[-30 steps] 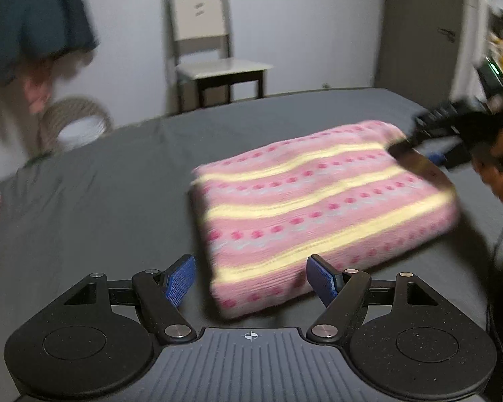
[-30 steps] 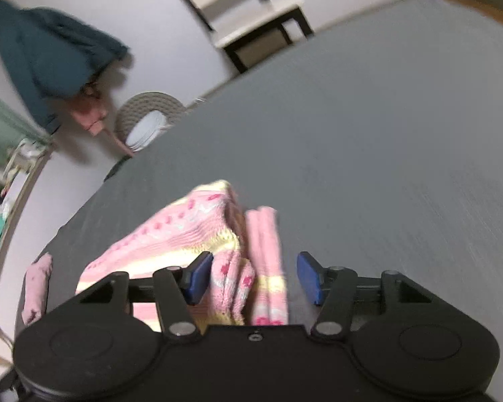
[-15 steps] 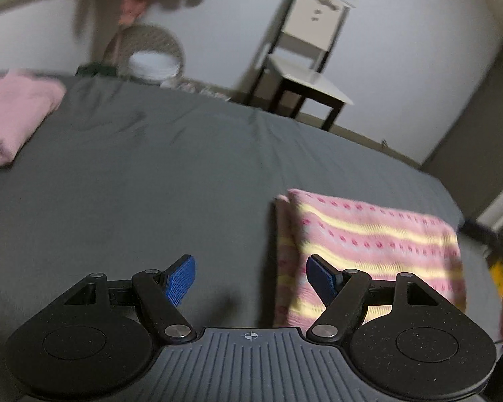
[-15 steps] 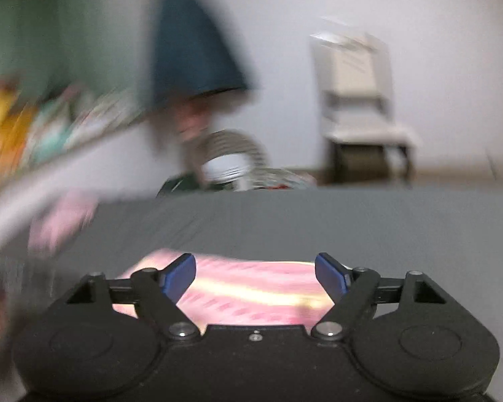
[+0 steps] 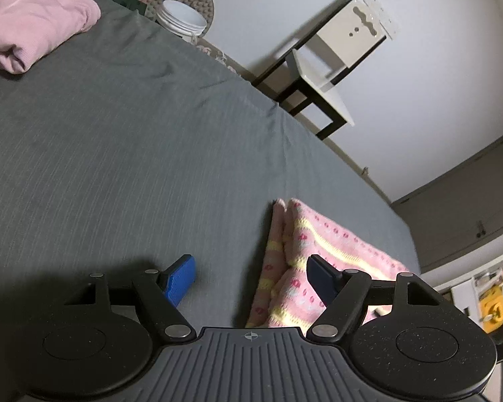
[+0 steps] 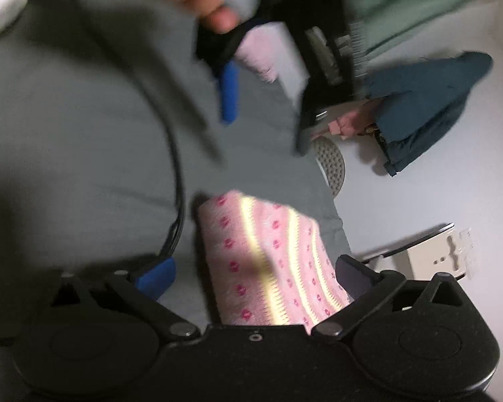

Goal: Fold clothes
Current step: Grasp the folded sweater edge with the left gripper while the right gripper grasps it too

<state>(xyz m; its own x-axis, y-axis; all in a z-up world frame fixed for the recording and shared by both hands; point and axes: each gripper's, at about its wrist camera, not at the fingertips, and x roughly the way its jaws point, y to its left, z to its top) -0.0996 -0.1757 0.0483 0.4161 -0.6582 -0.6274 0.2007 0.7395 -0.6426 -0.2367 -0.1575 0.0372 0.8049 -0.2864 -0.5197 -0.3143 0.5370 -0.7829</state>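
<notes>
Folded pink-and-yellow striped knit garment lying flat on grey bed sheet, left gripper spread wide at its edge, empty, right gripper wide, straddling garment, gripping nothing

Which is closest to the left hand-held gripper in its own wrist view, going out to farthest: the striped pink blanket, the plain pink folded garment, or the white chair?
1. Striped pink blanket, right at the left hand-held gripper, by its right finger.
2. Plain pink folded garment, far left on the bed.
3. White chair, beyond the bed against the wall.

Folded striped sweater now released
</notes>
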